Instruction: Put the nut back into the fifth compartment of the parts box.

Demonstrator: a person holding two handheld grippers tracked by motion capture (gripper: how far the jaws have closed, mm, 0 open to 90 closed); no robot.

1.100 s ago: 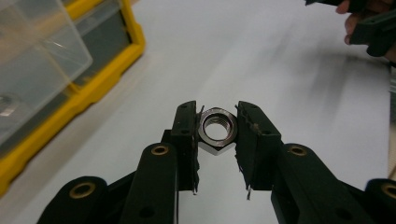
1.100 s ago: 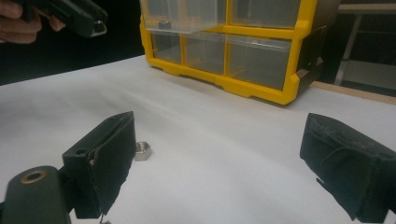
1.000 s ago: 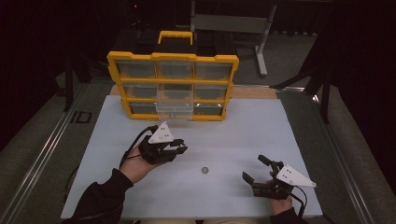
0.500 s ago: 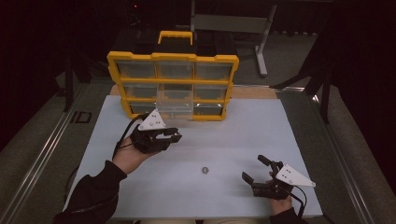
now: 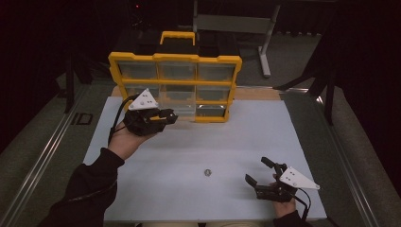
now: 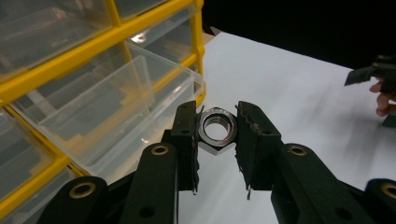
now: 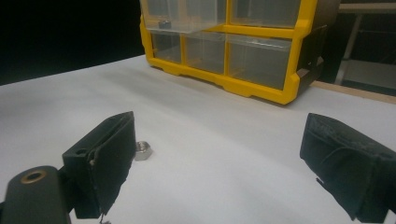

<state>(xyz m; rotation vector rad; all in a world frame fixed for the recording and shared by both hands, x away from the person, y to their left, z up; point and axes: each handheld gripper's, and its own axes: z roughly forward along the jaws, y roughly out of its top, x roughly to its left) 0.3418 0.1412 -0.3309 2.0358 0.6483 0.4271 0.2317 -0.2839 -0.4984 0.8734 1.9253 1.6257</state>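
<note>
A steel hex nut [image 6: 217,131] is pinched between the two black jaws of my left gripper [image 6: 217,114]. In the high view that left gripper [image 5: 166,116] hovers just in front of a clear drawer [image 5: 182,109] pulled out of the yellow organizer [image 5: 175,59]. The drawer [image 6: 116,102] lies to the left of the nut in the left gripper view. My right gripper [image 5: 257,170] rests low at the table's front right, jaws wide open and bare. A second hex nut [image 5: 207,172] lies on the white mat to its left, seen also as the nut [image 7: 143,150] beside the left jaw.
The organizer has several clear drawers and a yellow handle on top, and stands at the far edge of the white mat [image 5: 246,137]. A dark frame and a metal stand [image 5: 265,42] are behind it. Grey rails run along both table sides.
My left gripper has risen and moved away from me toward the organizer's open drawer, still carrying the nut. The right gripper and the loose nut have stayed where they were.
</note>
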